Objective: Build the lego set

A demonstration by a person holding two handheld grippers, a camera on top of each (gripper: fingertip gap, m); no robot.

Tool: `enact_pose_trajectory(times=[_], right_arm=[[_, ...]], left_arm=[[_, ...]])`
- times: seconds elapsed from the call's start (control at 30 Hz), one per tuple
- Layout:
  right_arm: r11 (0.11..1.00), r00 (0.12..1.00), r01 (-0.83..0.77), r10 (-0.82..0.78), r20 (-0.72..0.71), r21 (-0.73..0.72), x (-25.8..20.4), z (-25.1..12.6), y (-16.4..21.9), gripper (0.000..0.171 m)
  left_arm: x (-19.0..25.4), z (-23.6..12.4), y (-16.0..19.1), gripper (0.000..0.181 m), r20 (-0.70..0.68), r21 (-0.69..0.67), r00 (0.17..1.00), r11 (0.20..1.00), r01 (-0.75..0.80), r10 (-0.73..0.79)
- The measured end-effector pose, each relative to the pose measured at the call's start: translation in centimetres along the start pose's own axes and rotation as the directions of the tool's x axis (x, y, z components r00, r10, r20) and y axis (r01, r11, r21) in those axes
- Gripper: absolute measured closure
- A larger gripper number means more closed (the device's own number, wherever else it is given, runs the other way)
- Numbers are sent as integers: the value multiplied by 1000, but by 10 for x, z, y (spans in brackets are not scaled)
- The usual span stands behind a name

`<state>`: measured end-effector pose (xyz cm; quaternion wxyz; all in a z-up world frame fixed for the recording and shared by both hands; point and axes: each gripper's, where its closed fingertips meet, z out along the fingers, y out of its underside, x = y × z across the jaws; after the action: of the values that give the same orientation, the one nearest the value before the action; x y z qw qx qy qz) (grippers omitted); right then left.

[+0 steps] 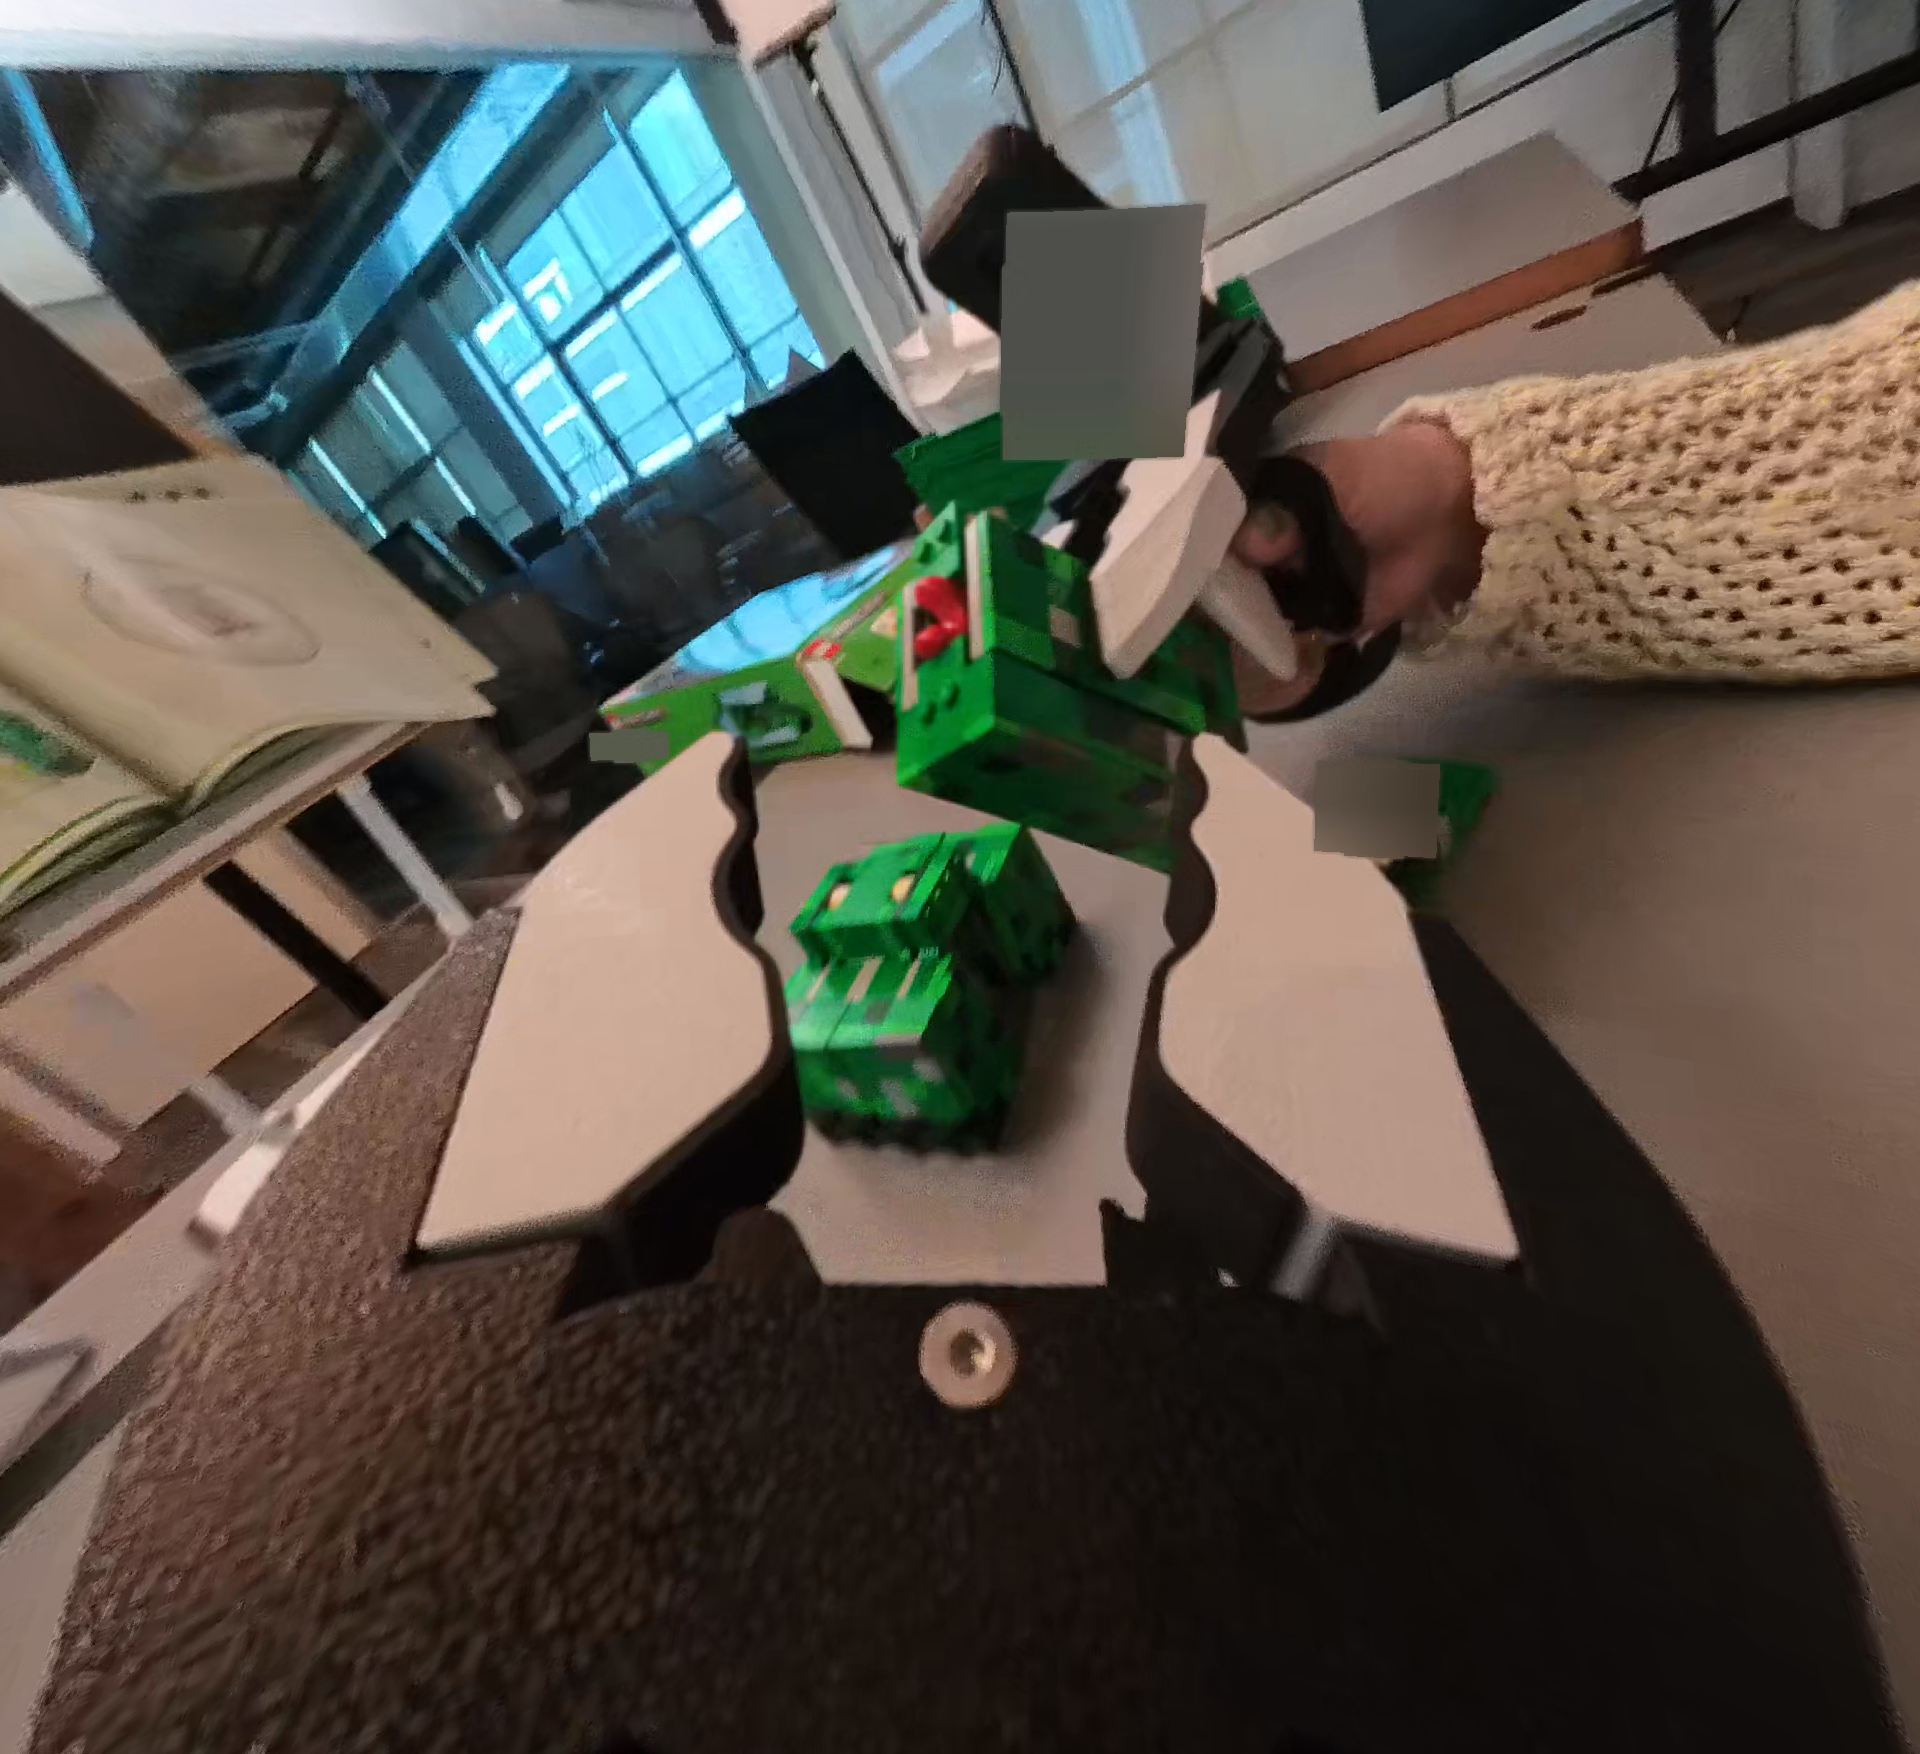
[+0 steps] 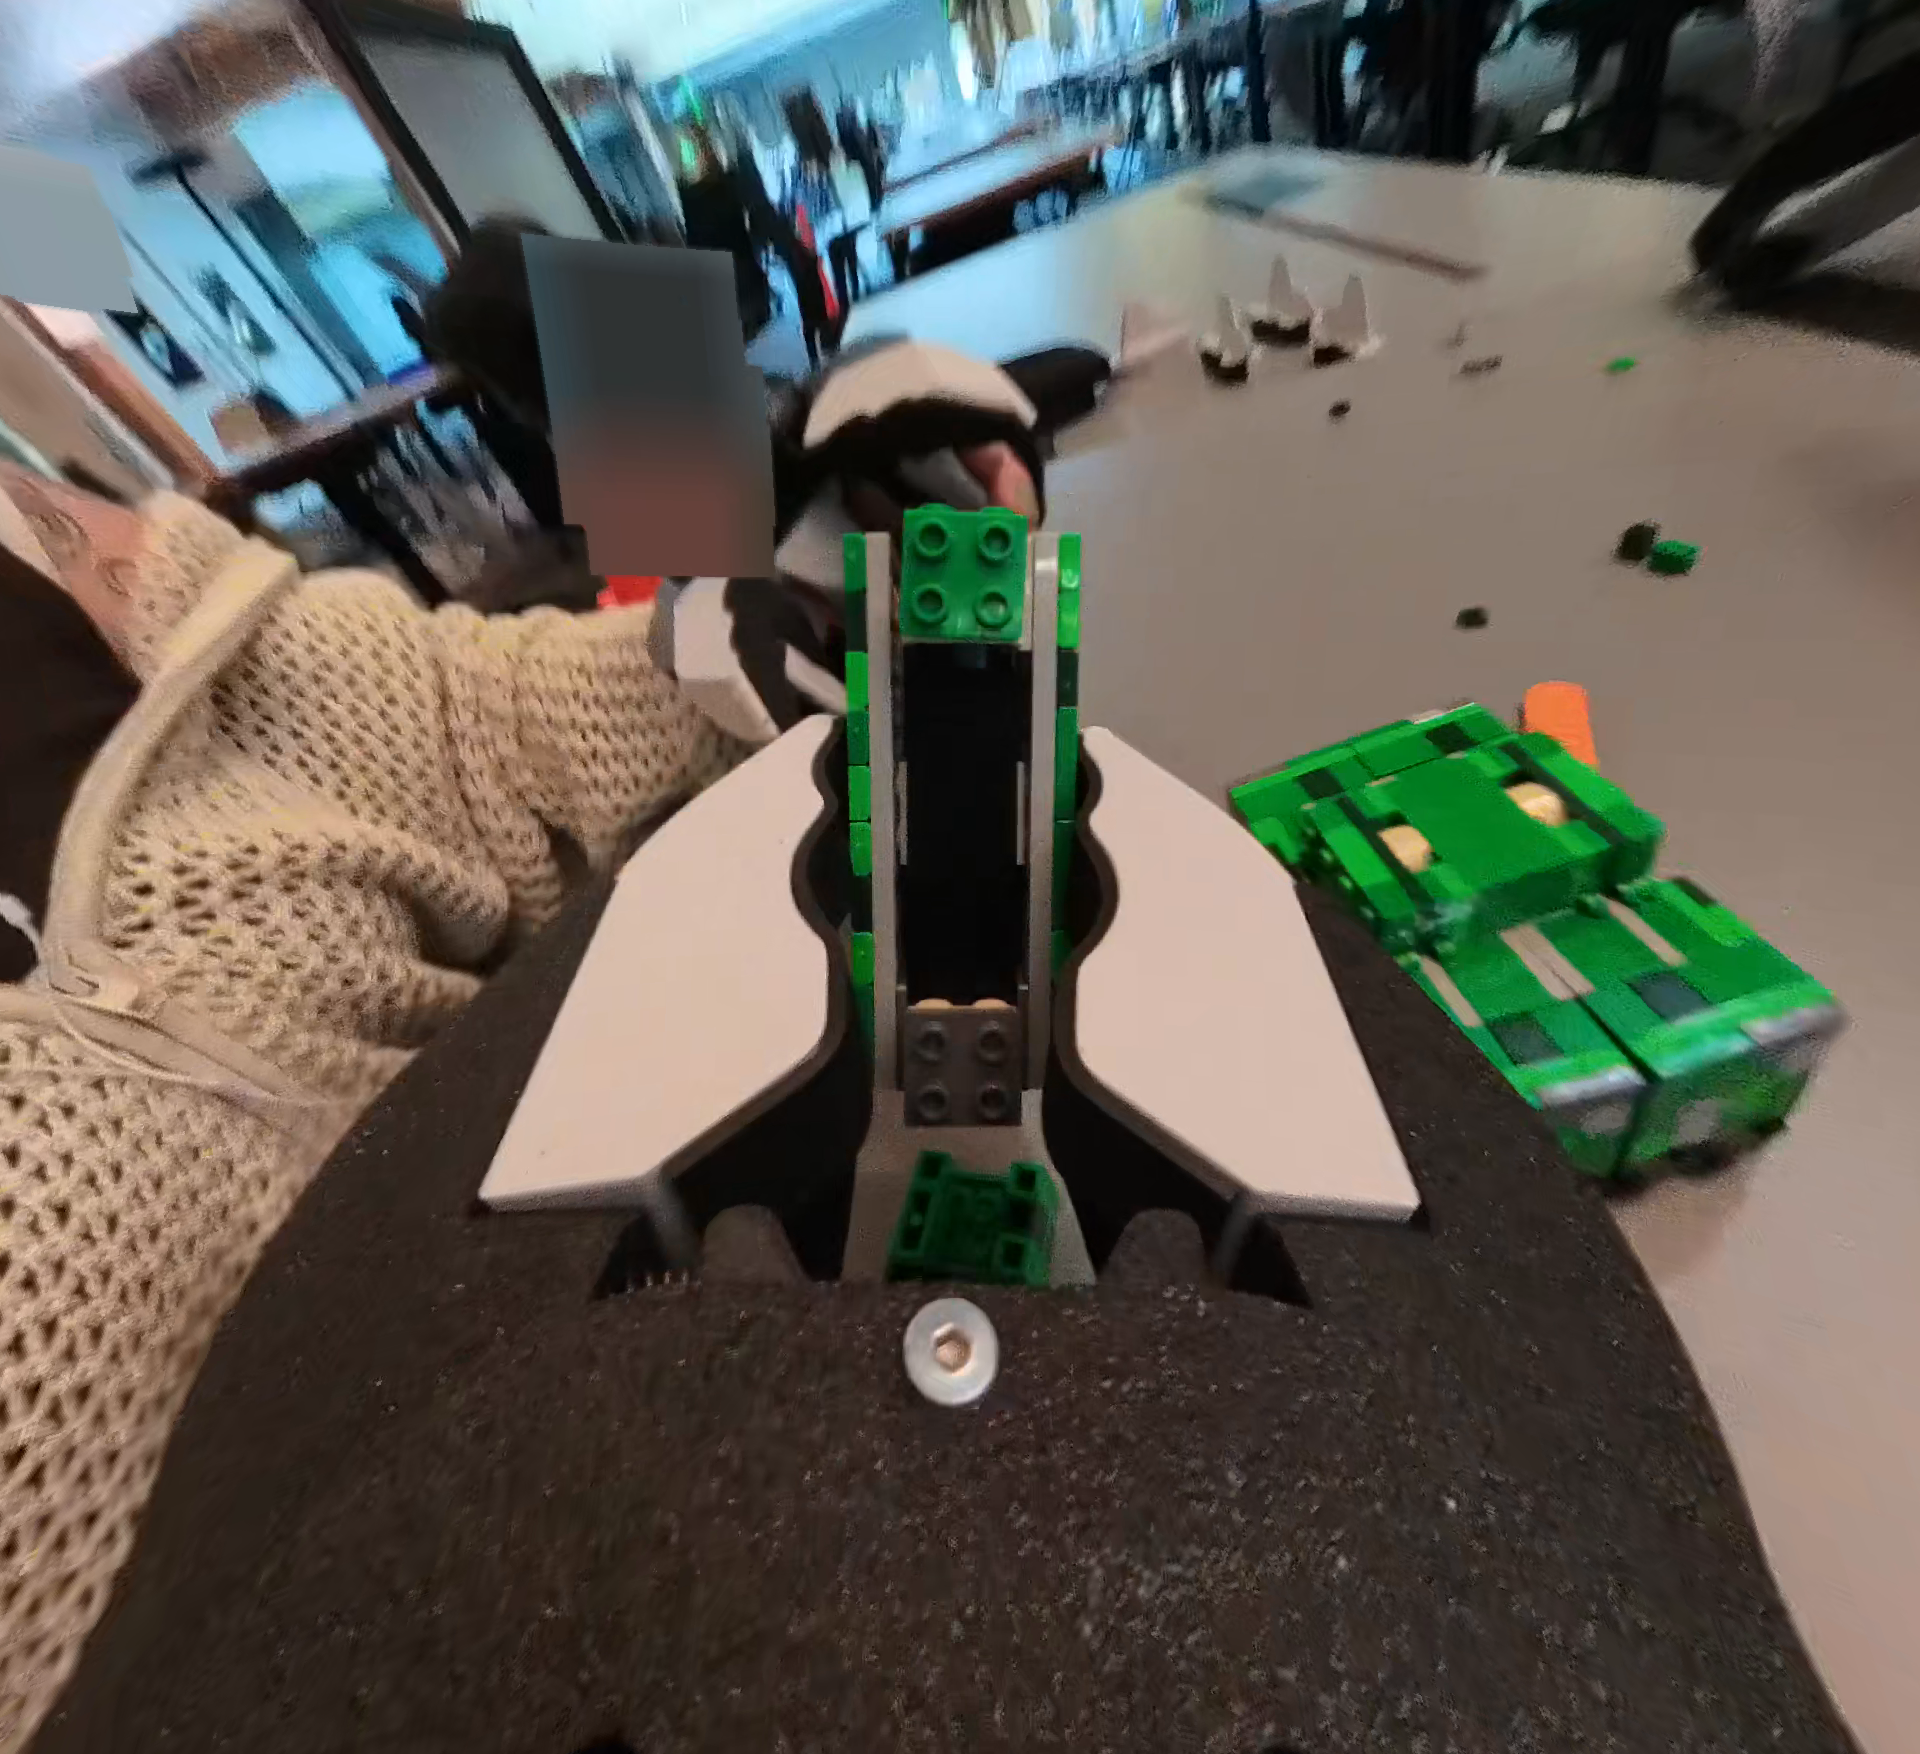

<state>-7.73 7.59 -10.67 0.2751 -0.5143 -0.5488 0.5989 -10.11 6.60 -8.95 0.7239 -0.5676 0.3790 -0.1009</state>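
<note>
My left gripper (image 1: 961,800) is open and empty. It hovers over a small green lego sub-assembly (image 1: 914,998) that lies on the grey table (image 1: 1662,1081) between its fingers without touching them. My right gripper (image 2: 961,733) is shut on a larger green, grey and black lego body (image 2: 956,821) and holds it off the table. In the left wrist view that body (image 1: 1039,728) hangs just beyond my left fingertips, held by the right gripper (image 1: 1195,655). The sub-assembly (image 2: 1538,935) lies to the right in the right wrist view. The left gripper (image 2: 914,457) shows blurred behind the body.
An open instruction booklet (image 1: 187,624) lies at the left, and a green set box (image 1: 748,676) stands behind the build. Grey cone pieces (image 2: 1288,312), small loose green bricks (image 2: 1662,553) and an orange piece (image 2: 1558,717) lie on the table. A cream knit sleeve (image 1: 1704,499) reaches in from the right. One gripper's finger ends stand about 4 cm off the other's.
</note>
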Motion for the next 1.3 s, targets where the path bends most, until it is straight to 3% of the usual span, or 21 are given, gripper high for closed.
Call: enact_pose_trajectory(times=[0.13, 0.27, 0.37, 0.47, 0.6, 0.7, 0.8, 0.93, 1.13, 1.3], right_arm=[[945, 988, 152, -149, 35, -290, -9, 33, 21, 134], [739, 940, 323, -324, 109, -591, -4, 63, 56, 134], [584, 896, 412, -397, 196, -700, -3, 79, 80, 134], [505, 875, 450, -415, 250, -737, -5, 88, 95, 134], [512, 872, 463, -408, 269, -724, -10, 93, 96, 134], [520, 867, 472, -421, 268, -711, -9, 91, 94, 133], [572, 867, 481, -424, 262, -664, -13, 84, 86, 123], [661, 880, 465, -416, 228, -589, -13, 65, 68, 122], [682, 904, 425, -356, 237, -595, -7, 58, 72, 129], [629, 887, 456, -383, 260, -630, -7, 61, 80, 135]], left_arm=[[-4, -35, 3, 108, 64, -57, 998, 998, -17, 20], [-1, -67, 10, 114, 120, -107, 993, 994, 10, 2], [9, -76, 25, 115, 95, -211, 995, 976, 48, -29], [22, -74, 44, 114, 34, -327, 997, 942, 75, -67], [36, -67, 67, 116, -34, -447, 987, 886, 126, -157], [34, -64, 67, 115, -32, -445, 984, 884, 145, -177], [33, -65, 58, 115, -31, -423, 981, 892, 158, -189], [38, -58, 54, 121, -91, -455, 979, 882, 119, -180], [48, -49, 76, 123, -208, -664, 946, 746, 50, -248], [53, -51, 88, 143, -272, -747, 933, 663, -50, -237]])
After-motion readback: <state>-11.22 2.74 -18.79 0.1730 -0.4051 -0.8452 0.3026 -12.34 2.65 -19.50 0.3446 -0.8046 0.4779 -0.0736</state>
